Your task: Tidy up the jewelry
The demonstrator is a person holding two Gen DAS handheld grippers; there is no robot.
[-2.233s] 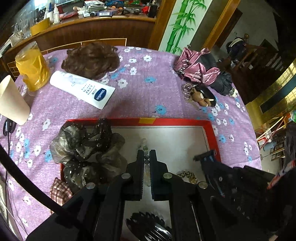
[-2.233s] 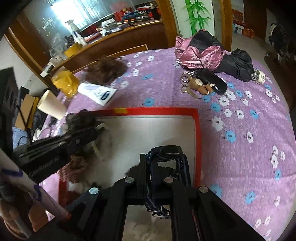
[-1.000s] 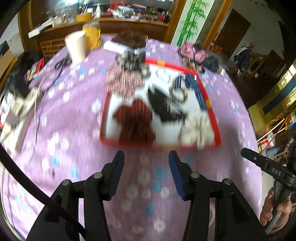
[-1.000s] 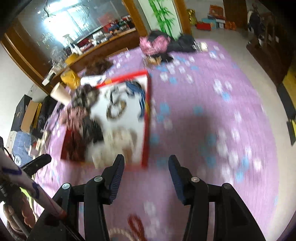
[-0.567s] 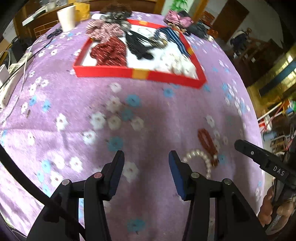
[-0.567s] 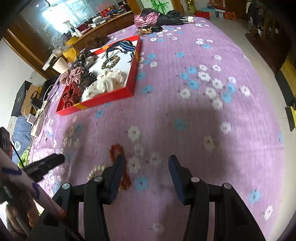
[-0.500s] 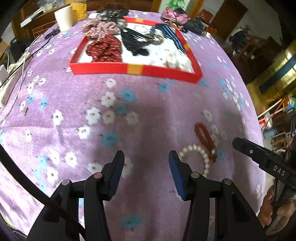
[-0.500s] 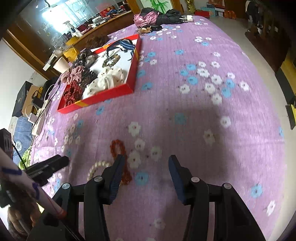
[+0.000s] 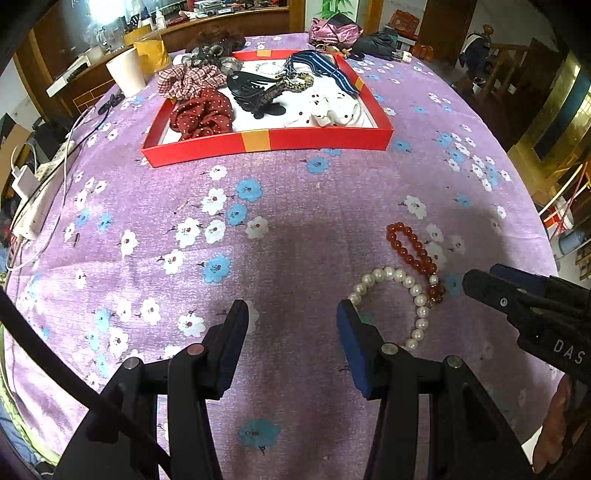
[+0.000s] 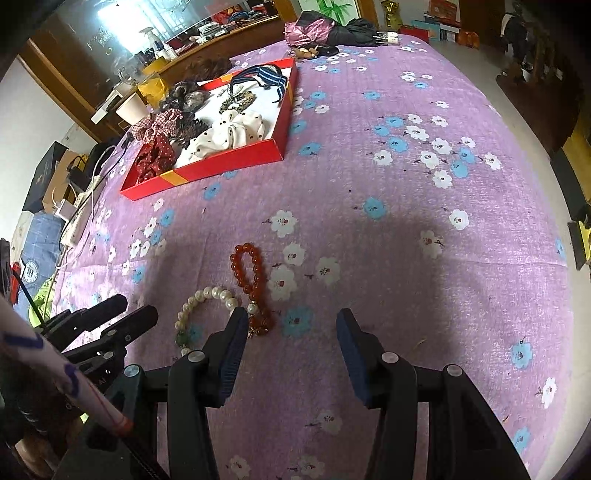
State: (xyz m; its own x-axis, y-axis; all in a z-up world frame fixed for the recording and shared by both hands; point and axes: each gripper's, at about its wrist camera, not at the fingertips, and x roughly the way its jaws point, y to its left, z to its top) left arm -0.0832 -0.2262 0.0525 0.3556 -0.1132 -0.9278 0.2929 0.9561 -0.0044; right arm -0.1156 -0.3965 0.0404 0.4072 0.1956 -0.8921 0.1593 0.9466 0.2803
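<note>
A red bead bracelet (image 9: 413,251) and a white pearl bracelet (image 9: 397,295) lie side by side on the purple flowered cloth, near the table's front edge. They also show in the right wrist view as the red bracelet (image 10: 249,275) and the pearl bracelet (image 10: 201,306). My left gripper (image 9: 291,314) is open and empty, just left of the pearl bracelet. My right gripper (image 10: 290,325) is open and empty, its left finger beside the red bracelet. A red tray (image 9: 314,140) far back holds scrunchies, a headband and hair clips.
A paper cup (image 9: 127,75), an amber jar (image 9: 151,53) and a brown wig (image 9: 218,37) stand behind the tray. A pink umbrella (image 10: 314,27) lies at the far right. A power strip with cables (image 9: 37,192) lies on the left edge.
Both grippers were shut inside the tray, the right on a blue striped headband. They have let go, opened, and pulled back to the front of the table by the two bracelets.
</note>
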